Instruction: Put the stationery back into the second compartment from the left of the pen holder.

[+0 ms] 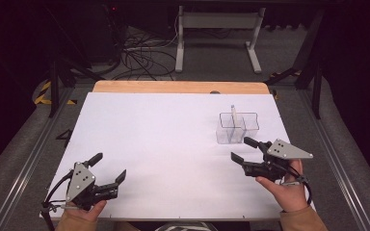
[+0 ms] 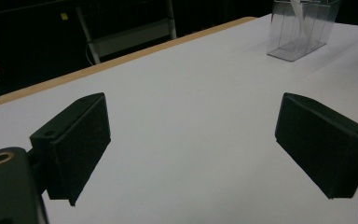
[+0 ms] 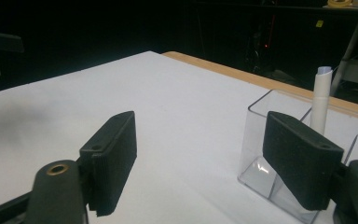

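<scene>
Light falls from above on the white desk (image 1: 173,144), leaving the room around it dark. Both gripper views are dim and soft, shadows faint.

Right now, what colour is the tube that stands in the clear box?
White. The tube stands upright in the clear box, best seen in the right gripper view.

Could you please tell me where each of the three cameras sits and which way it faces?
High view: above the person's side, looking forward and down on the table; both hands, left tongs and right tongs show.
Left gripper view: rides the left tongs, facing across the table.
Right gripper view: rides the right tongs, beside the clear box.
All share the clear box and its white tube.
</scene>
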{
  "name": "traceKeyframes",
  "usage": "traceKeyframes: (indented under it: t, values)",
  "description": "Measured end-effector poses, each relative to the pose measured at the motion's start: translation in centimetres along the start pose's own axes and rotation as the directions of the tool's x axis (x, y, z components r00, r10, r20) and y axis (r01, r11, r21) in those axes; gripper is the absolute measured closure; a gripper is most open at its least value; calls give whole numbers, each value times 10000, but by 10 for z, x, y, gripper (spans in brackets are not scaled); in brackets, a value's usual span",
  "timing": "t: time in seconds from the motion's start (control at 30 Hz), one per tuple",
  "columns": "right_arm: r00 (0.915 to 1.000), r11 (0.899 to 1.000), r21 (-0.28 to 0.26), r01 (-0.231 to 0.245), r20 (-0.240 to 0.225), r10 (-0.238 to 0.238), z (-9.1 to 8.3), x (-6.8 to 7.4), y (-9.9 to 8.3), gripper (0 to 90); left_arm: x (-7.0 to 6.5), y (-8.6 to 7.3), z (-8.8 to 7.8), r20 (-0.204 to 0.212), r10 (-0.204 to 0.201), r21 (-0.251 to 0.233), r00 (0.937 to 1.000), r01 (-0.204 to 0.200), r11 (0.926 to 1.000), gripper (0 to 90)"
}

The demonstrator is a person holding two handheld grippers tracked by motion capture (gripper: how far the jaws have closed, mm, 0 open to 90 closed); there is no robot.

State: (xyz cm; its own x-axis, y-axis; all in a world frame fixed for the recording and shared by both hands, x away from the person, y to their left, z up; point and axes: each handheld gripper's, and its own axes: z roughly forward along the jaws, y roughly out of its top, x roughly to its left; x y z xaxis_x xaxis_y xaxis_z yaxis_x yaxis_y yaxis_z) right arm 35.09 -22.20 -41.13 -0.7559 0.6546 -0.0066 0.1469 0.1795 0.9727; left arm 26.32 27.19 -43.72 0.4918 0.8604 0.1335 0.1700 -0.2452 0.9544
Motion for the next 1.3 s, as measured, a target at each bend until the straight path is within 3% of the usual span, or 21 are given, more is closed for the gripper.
traceKeyframes:
  t: [0.6, 0.87, 1.0, 1.3]
  values:
    - [9993, 9977, 590, -323, -193, 335, 10, 10, -45, 269, 0, -1, -1, -22, 14, -39, 10000, -14, 10000, 111]
    - [9997, 9966, 784, -238, -25, 240, 10, 15, -55, 271, 0, -2, 0, 6, 64, -30, 10000, -64, 10000, 110]
    - [9988, 9961, 739, -471, 128, 463, 6, 14, -60, 271, 2, -4, 0, -46, 111, 32, 9999, -110, 9999, 111]
    - [9999, 9952, 978, -73, 156, 58, 7, 12, -65, 271, 2, -6, 1, -96, 193, 49, 9998, -193, 9998, 104]
